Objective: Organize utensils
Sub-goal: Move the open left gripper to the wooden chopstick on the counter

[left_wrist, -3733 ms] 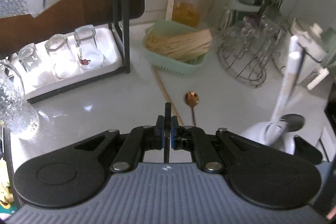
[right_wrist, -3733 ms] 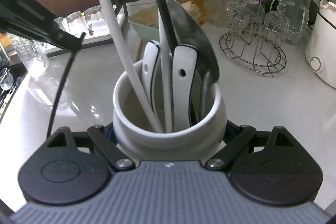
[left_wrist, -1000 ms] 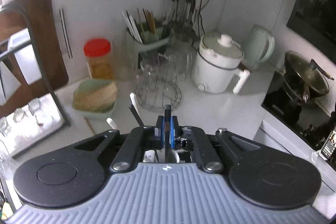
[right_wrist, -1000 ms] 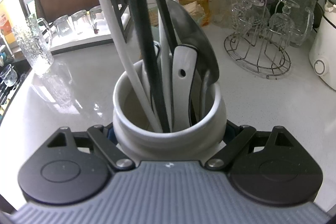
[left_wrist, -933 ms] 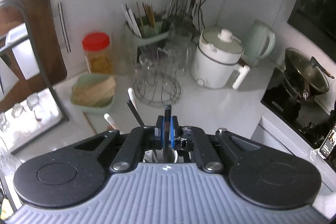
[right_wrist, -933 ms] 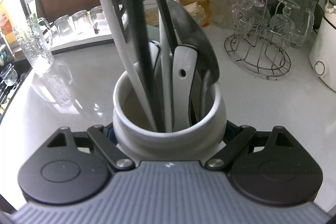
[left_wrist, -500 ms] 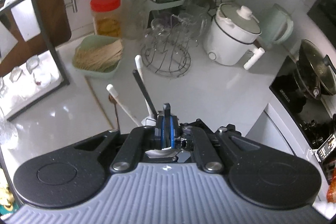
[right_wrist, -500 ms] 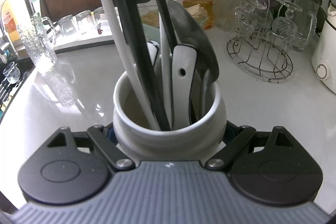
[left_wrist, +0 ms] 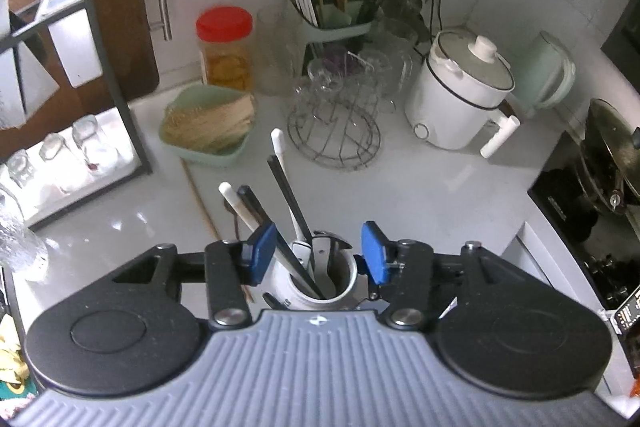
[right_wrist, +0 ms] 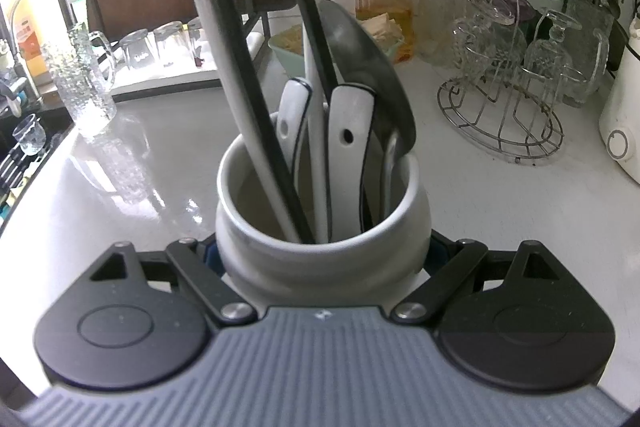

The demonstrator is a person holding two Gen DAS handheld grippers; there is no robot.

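Left gripper [left_wrist: 318, 253] jaws just opened, nothing pinched; black chopstick [left_wrist: 256, 209] released into white holder [right_wrist: 320, 231]. Right gripper [right_wrist: 320, 259] clamped holder on counter. Next, probably: fetch stray chopstick [left_wrist: 198, 195] beside holder.

White utensil crock [right_wrist: 320, 247]; black chopsticks [left_wrist: 290, 201]; red-lidded amber jar [left_wrist: 226, 51]; pale green basket [left_wrist: 208, 131]; blue gripper pads [left_wrist: 262, 253]

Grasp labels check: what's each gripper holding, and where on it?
Right gripper: shut on white utensil crock, across its body below the rim. Left gripper: jaws just opened, holding nothing.
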